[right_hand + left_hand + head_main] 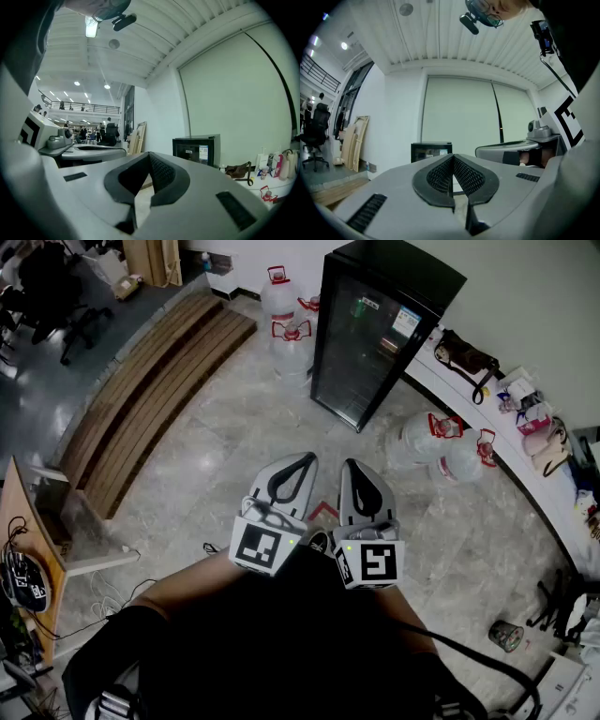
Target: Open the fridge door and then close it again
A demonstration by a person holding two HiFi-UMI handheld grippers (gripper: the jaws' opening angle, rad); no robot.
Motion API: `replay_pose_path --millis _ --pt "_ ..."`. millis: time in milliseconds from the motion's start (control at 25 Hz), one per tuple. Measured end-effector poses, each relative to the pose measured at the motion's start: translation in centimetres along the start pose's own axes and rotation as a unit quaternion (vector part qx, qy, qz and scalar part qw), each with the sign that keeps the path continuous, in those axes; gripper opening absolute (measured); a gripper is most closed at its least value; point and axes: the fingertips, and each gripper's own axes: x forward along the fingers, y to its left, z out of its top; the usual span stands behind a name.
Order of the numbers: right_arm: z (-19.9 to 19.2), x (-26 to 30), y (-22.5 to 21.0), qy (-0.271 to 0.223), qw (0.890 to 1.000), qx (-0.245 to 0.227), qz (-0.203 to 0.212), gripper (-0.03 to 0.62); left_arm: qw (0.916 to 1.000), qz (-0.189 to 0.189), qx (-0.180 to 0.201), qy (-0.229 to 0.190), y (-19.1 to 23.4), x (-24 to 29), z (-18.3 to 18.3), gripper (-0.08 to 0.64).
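Left tongs (298,465) and right tongs (354,470) closed, empty; fridge (375,334) well ahead, door shut. Rigid glass door, likely seal-held: grip its free vertical edge.

Left tongs (304,458) and right tongs (355,465): pale grey shells, black ribbed pads (439,176), black-and-white marker cubes (261,547). Dark sleeves (111,645); black cable (489,658).

Head view looks steeply down; both gripper views look level, all sharing the far fridge (370,343)
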Motion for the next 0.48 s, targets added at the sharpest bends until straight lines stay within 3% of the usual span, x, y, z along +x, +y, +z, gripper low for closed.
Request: replay_pose_path --millis 480 --pt "-0.8 0.5 -3.3 0.009 1.0 0.008 0.007 0.015 0.9998 0.015 -0.007 0.008 -1.1 2.5 -0.9 0.009"
